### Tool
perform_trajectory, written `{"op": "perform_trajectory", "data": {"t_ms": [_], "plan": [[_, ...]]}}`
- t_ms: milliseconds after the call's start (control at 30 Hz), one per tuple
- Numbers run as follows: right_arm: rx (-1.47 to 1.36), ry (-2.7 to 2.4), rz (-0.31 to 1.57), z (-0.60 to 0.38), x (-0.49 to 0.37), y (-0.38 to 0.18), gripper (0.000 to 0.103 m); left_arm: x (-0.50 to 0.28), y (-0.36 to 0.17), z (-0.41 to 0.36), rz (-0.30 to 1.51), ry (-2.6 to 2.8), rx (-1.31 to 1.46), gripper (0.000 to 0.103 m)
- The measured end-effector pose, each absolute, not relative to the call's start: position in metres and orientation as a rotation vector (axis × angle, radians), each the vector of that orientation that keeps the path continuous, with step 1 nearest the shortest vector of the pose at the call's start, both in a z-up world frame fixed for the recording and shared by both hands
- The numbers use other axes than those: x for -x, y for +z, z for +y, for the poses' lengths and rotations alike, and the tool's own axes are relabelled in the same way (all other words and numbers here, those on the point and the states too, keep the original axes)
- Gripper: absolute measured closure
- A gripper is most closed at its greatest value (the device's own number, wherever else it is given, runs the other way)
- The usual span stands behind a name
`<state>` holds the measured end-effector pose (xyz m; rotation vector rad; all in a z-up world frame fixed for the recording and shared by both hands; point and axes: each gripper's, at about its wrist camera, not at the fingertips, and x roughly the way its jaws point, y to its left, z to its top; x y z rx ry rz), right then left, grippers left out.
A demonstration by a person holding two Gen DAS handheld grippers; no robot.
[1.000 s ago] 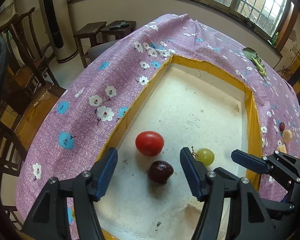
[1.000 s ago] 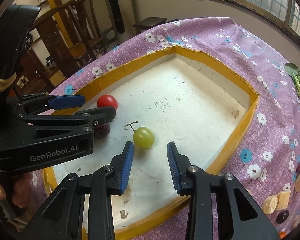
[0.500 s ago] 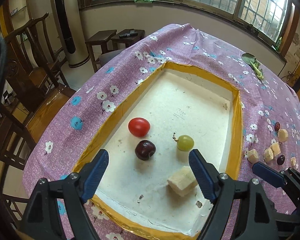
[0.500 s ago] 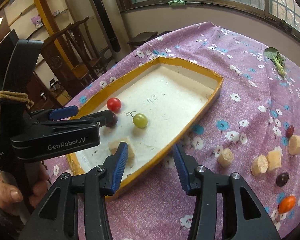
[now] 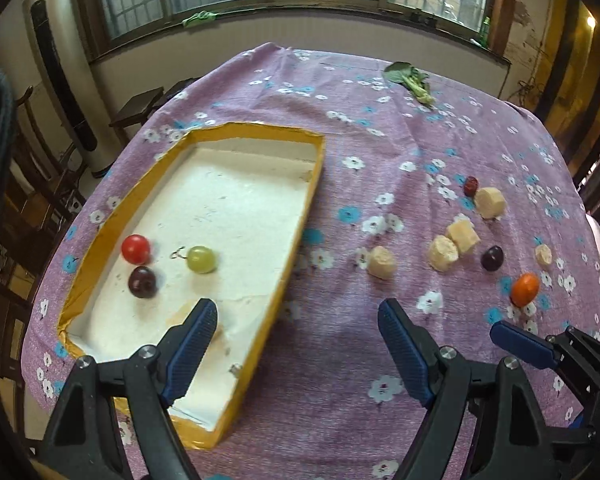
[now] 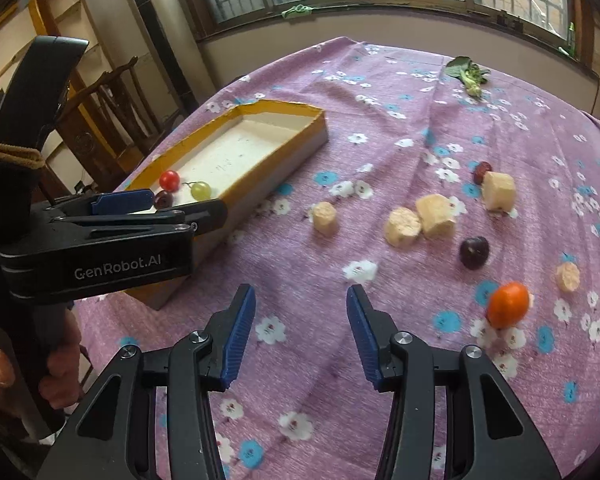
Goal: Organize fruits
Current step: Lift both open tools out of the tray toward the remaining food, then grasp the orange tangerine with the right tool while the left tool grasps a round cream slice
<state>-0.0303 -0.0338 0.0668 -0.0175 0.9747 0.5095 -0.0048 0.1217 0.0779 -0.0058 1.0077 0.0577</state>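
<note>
Tray (image 5: 300, 216): at your far left on the purple flowered cloth (image 5: 380, 140), yellow-rimmed, white inside.
Fruit in tray: a red tomato (image 5: 135, 249), a dark cherry (image 5: 142, 281) and a green grape (image 5: 201, 259) sit close together near your end.
Left gripper (image 5: 296, 326): you hold its fingers spread wide with nothing between them; one blue pad is over the tray's near corner, the other over bare cloth.
Right gripper (image 6: 301, 320): its jaws are partly apart and empty, above bare cloth.
Loose pieces: pale chunks (image 6: 436, 216) lie scattered to your right, with a dark cherry on the cloth (image 6: 474, 253) and a small red fruit (image 6: 481, 172) among them.
Orange fruit (image 6: 508, 305): farthest right, near your right gripper but apart from it.
Leafy green (image 6: 470, 74): at the far right edge of the cloth.
</note>
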Motion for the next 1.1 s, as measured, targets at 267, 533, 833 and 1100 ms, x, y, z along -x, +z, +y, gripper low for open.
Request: {"op": "perform_trajectory", "data": {"t_ms": [267,533,833,1100], "plan": [[-0.018,0.362,0.938,-0.106,0.026,0.066,0.056,-0.012,0.061,0.068,1.055,-0.066,-0.065,0.018],[-0.011,0.329,0.978,-0.137,0.003,0.04,0.05,-0.02,0.054,0.066,1.083,-0.054,-0.044,0.018],[0.087,0.366,0.95,-0.127,-0.007,0.029,0.068,-0.039,0.043,0.078,1.117,-0.104,0.076,0.018],[0.081,0.381,0.952,-0.129,-0.008,0.029,0.068,-0.063,0.028,0.078,1.121,-0.114,0.073,0.02]]}}
